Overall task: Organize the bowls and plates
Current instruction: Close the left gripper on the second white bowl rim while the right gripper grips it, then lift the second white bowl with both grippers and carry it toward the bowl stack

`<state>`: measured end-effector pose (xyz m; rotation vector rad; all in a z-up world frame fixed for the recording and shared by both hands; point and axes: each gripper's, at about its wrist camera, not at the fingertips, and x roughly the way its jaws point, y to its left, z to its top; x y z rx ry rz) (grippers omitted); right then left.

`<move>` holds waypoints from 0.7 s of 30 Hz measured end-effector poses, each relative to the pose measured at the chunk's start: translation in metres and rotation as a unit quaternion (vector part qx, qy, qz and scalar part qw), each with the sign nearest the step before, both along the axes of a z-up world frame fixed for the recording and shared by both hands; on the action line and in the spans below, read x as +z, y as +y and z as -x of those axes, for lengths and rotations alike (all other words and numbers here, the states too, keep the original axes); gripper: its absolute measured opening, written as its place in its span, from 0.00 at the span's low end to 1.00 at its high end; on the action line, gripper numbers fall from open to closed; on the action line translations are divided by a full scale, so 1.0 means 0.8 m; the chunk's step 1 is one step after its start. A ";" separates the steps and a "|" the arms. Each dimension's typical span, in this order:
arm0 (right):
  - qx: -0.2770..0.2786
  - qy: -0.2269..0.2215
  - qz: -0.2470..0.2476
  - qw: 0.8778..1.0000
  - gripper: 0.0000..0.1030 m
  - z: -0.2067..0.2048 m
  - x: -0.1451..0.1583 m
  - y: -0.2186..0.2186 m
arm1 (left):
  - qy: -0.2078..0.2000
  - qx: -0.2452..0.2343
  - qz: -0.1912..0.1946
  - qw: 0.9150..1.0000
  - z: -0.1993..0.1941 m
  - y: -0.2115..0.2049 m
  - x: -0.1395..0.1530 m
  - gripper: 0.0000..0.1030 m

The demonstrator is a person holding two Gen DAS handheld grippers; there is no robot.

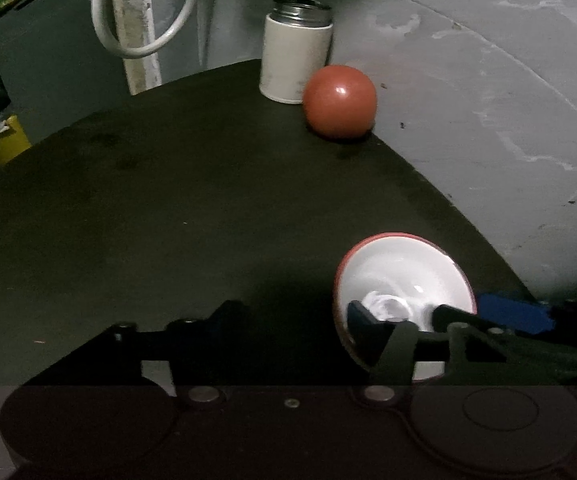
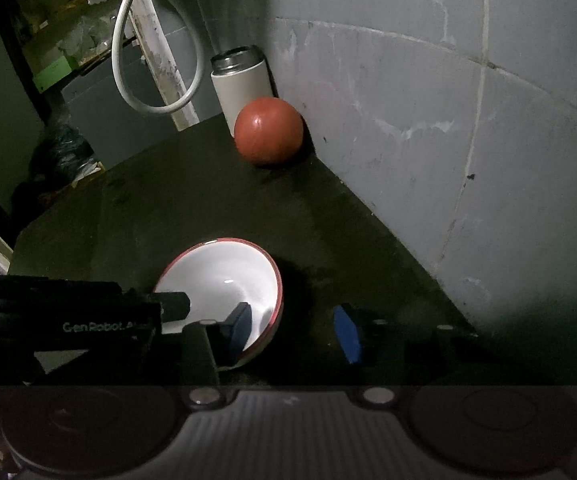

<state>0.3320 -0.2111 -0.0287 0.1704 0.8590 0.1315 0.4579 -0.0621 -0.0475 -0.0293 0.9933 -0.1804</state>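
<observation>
White bowl with red rim sits upright on the dark bench, well in front of the overturned red bowl and metal-topped canister at the wall corner. Right gripper: jaws straddle the white bowl's near wall, one pad inside, one outside, not visibly pressing. Left gripper: one finger inside the rim, jaws parted. Judgement: early stage; nothing stacked yet, both bowls remain apart.
</observation>
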 end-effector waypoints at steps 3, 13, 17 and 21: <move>0.004 0.001 -0.008 1.000 0.45 -0.001 -0.002 0.001 | 0.001 0.001 0.015 1.000 0.001 -0.002 -0.001 0.46; 0.015 0.004 -0.031 0.999 0.20 -0.001 -0.007 0.005 | 0.015 0.006 0.086 0.996 0.003 0.004 -0.007 0.13; 0.013 0.009 -0.043 0.999 0.18 0.001 -0.005 0.002 | 0.016 0.004 0.078 0.997 0.012 0.000 -0.006 0.11; 0.014 0.009 -0.050 0.999 0.16 0.006 -0.002 0.000 | 0.013 0.006 0.084 0.996 0.025 0.002 0.001 0.11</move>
